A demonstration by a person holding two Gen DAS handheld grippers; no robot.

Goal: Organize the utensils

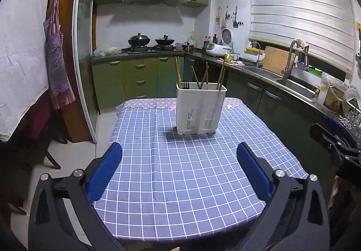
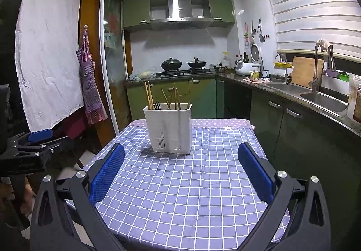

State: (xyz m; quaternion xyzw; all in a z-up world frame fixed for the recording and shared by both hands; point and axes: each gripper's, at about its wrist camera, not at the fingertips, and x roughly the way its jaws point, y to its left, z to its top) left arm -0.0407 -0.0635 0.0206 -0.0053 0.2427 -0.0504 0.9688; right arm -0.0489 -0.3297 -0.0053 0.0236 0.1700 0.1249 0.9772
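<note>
Left gripper (image 1: 179, 167): held level above the checked tablecloth (image 1: 180, 194), fingers spread apart, empty.
Right gripper (image 2: 180, 168): held likewise, fingers apart, aimed at the utensil holder (image 2: 168, 127).

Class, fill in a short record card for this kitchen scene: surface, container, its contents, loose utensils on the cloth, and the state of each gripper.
surface: table with blue checked cloth
container: white utensil holder, upright, toward the far end of the table
contents: wooden chopsticks leaning at mixed angles, one black fork
loose utensils on cloth: none visible
left gripper: open, empty, above the near edge
right gripper: open, empty
</note>
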